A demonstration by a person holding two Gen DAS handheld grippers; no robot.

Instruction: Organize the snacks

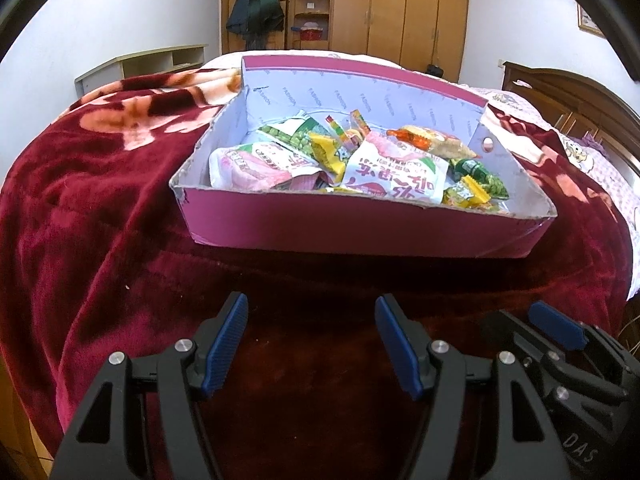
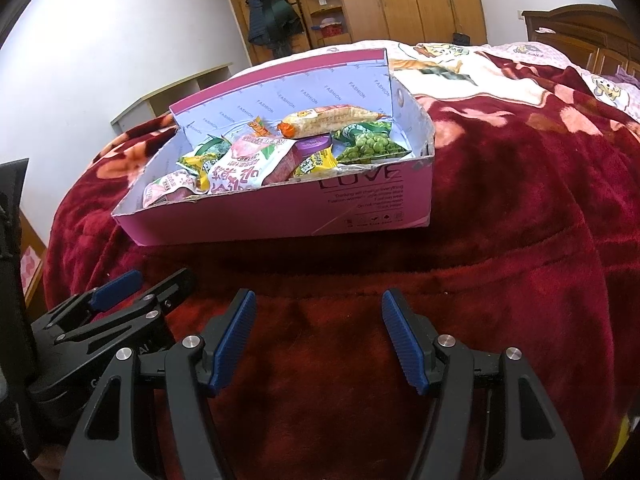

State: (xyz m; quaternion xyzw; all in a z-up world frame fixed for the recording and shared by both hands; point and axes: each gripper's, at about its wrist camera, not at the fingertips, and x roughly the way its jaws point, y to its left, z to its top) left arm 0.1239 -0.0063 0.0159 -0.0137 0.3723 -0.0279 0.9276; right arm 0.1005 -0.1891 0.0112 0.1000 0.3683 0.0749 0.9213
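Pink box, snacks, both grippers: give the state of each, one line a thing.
Pink box: open-topped, resting on the red blanket, full.
Snacks: piled loose inside the box, none on the blanket.
Left gripper: fingers apart, empty, short of the box.
Right gripper: fingers apart, empty, short of the box.
Wardrobe: doors closed.

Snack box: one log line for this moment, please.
snack box: full, on blanket | left gripper: open, empty | right gripper: open, empty
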